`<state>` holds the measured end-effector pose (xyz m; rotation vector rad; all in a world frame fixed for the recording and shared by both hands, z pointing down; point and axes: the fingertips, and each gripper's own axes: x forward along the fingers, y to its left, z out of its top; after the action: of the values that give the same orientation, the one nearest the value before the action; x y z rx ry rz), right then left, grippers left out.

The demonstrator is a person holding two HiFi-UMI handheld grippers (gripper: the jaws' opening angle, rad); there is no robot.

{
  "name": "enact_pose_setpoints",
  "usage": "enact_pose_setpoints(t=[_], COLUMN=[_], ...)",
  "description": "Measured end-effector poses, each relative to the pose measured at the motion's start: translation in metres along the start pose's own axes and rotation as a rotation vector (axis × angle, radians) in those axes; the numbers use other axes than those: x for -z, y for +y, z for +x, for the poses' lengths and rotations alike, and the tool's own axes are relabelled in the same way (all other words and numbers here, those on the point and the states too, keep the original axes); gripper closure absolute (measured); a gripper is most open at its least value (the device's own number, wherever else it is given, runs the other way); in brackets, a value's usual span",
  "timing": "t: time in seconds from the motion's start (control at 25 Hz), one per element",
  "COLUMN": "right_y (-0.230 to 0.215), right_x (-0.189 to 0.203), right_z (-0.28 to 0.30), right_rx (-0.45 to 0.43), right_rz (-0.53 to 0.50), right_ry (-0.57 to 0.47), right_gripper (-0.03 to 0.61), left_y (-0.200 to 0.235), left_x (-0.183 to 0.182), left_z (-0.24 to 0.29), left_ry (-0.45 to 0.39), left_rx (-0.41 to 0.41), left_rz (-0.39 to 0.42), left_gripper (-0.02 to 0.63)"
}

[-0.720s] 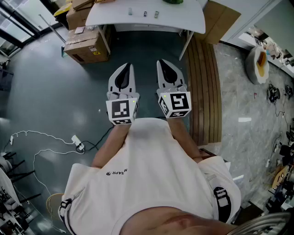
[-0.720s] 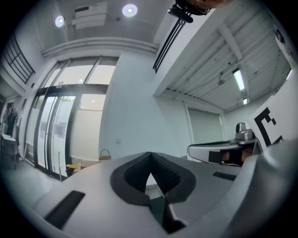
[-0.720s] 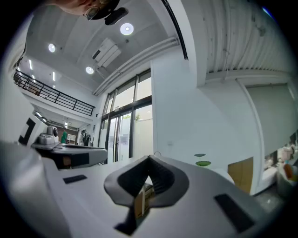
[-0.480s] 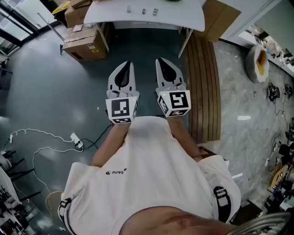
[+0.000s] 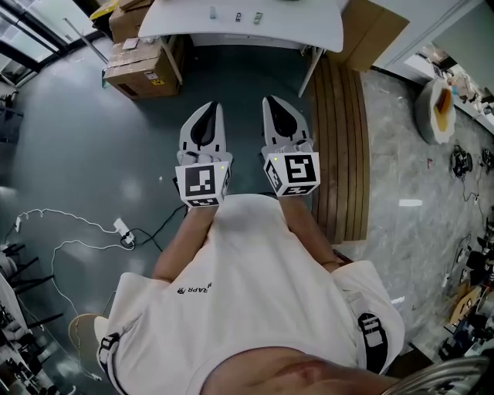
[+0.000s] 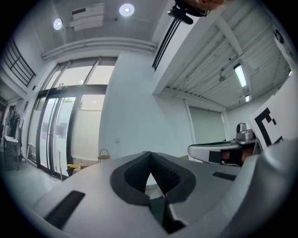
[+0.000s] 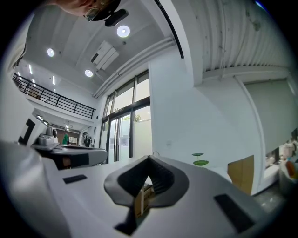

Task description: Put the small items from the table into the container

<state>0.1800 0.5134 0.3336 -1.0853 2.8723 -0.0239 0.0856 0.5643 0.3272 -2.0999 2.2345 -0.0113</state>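
Observation:
A white table [image 5: 301, 32] stands at the top of the head view, well ahead of both grippers. Three small items [image 5: 238, 16] lie in a row on it, too small to make out. My left gripper [image 5: 207, 105] and right gripper [image 5: 272, 99] are held side by side over the dark floor, short of the table and pointing at it. The jaws of each meet at the tips with nothing between them. In the left gripper view the left gripper [image 6: 150, 154] is shut and empty. The right gripper [image 7: 150, 158] looks the same in its own view.
Cardboard boxes [image 5: 143, 68] sit on the floor left of the table, and a flat cardboard sheet [image 5: 380, 31] leans at its right. A strip of wooden slats [image 5: 344, 139] runs along the right. A white cable with a power strip [image 5: 123, 231] lies on the floor at the left.
The table and boxes have slid slightly toward the top of the head view. Both grippers keep their place and stay shut.

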Motion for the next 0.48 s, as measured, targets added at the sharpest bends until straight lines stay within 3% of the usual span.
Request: enact_pose_setpoints(t=[0.48], right_y=[-0.04], right_x=[0.01], right_z=[-0.018], right_rx=[-0.01], right_rz=[0.037], right_ry=[-0.009], right_gripper=[0.572], left_y=[-0.042], left_x=[0.008], left_z=[0.006], left_ry=[0.024], left_rx=[-0.028], left_rz=[0.036], left_gripper=[0.609])
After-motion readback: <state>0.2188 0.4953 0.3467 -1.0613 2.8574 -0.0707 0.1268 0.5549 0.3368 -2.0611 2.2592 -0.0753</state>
